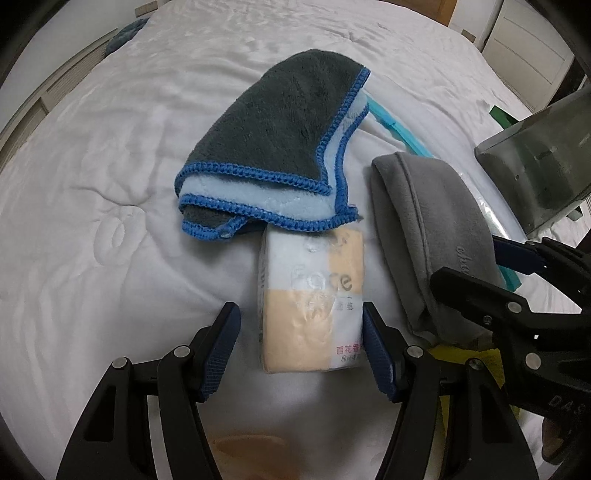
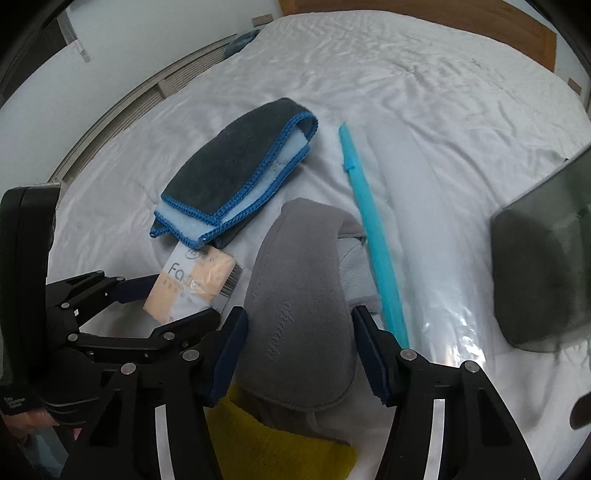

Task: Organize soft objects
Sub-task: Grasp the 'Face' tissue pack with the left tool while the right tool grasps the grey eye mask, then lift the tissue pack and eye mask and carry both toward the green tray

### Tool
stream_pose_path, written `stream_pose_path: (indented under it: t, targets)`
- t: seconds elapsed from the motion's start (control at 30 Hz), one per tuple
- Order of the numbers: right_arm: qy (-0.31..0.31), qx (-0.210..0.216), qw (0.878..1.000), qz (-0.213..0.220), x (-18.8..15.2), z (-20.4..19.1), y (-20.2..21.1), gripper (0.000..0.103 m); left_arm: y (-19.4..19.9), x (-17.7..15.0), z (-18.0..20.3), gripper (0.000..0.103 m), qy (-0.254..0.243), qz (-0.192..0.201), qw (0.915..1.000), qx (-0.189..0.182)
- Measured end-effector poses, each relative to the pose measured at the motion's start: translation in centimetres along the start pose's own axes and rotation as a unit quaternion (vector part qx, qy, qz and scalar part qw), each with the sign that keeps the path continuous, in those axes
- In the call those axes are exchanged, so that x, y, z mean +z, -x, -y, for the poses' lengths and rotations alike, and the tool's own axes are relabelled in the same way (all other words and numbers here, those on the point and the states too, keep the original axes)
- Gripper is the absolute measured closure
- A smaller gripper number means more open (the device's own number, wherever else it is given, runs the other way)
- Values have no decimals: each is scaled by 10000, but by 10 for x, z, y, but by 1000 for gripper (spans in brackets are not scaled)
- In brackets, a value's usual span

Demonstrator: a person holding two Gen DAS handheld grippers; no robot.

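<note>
A tissue pack (image 1: 310, 280) in peach and white lies on the white bed (image 1: 110, 184). My left gripper (image 1: 299, 328) is open astride its near end; a gap shows at the left pad (image 1: 221, 354). A folded dark grey towel (image 1: 280, 122) with blue edging overlaps the pack's far end. Right of it lies a grey fleece pouch (image 2: 295, 266). My right gripper (image 2: 297, 332) straddles it, open, pads close to both edges, and the pouch looks unsqueezed. The left gripper (image 2: 181, 301) also shows in the right wrist view, around the pack (image 2: 195, 273).
A clear plastic bag (image 2: 436, 258) with a teal zip strip (image 2: 369, 229) lies right of the pouch. A yellow-green cloth (image 2: 266, 435) sticks out under the pouch's near end. A dark translucent box (image 2: 546, 251) stands at the right. A wooden headboard (image 2: 480, 22) is at the far side.
</note>
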State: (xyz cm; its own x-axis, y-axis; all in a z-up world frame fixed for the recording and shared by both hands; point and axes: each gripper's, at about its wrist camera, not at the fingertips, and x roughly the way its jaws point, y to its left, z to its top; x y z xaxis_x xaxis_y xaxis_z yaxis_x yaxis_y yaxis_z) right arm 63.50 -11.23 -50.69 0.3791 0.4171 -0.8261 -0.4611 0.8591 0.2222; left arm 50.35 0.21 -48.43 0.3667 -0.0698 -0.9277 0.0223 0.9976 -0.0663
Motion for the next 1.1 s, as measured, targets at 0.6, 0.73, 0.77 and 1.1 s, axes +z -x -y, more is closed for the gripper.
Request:
stream_pose_path:
  t: [0.6, 0.73, 0.77, 1.1]
  targets:
    - [219, 165, 9995, 131, 5, 2, -9, 87, 6, -1, 10, 63, 173, 278, 9995, -25]
    - [239, 214, 9991, 269, -1, 3, 6, 87, 14, -3, 12, 63, 193, 308, 9993, -74]
    - [233, 212, 9991, 297, -3, 2, 10, 87, 15, -2, 13, 63, 189, 289, 9993, -119]
    - [49, -10, 9979, 650, -9, 11, 49, 87, 43, 4, 24, 63, 200, 549, 9980, -245]
